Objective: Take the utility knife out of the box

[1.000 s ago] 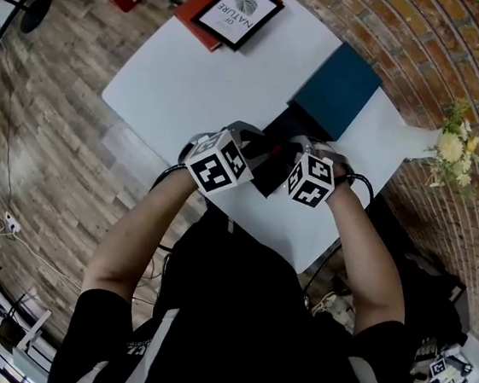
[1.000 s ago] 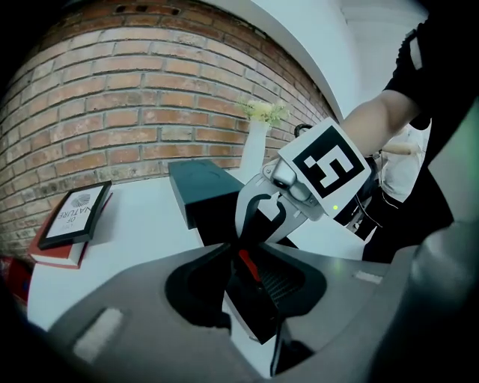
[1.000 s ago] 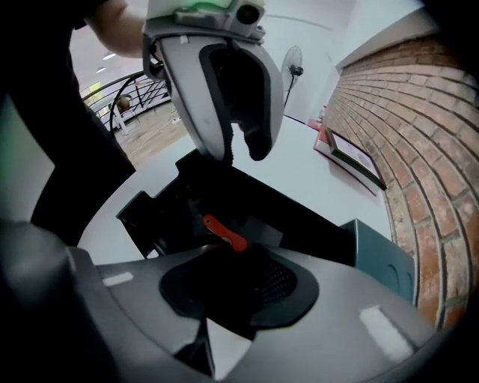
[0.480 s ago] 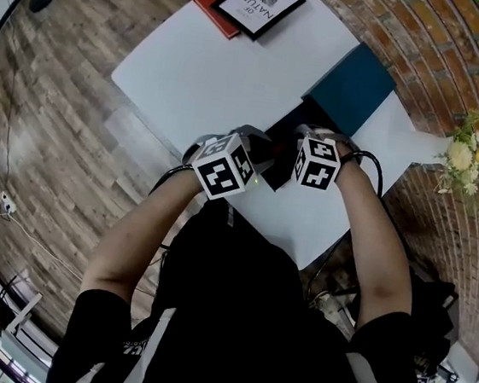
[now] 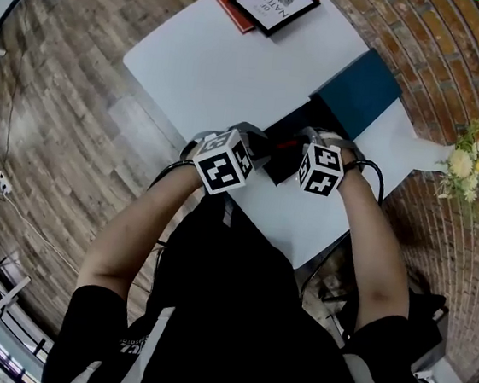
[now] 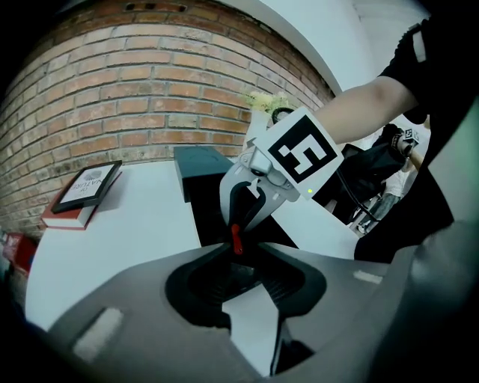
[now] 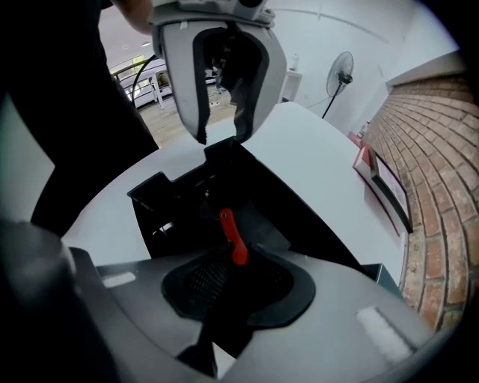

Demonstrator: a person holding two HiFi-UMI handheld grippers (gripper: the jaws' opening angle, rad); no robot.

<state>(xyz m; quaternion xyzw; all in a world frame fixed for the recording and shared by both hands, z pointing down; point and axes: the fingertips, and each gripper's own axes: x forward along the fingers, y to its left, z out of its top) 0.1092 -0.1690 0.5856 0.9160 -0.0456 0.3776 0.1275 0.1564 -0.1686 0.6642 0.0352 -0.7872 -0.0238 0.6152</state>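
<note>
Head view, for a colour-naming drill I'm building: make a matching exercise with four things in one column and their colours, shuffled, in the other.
Things:
1. box lid
2. book under the framed print
3. flowers
4. table top

Colours:
A. white
B. teal
C. pale yellow
D. red

Pairs: 1-B, 2-D, 3-C, 4-A

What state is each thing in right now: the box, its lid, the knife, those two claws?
Box: open, on the table.
Teal lid: off, lying beside the box.
Utility knife: between the right claw jaws, red end poking past their tips, over the box.
Right claw: closing on the knife.
Left claw: jaws apart, nothing between them.
</note>
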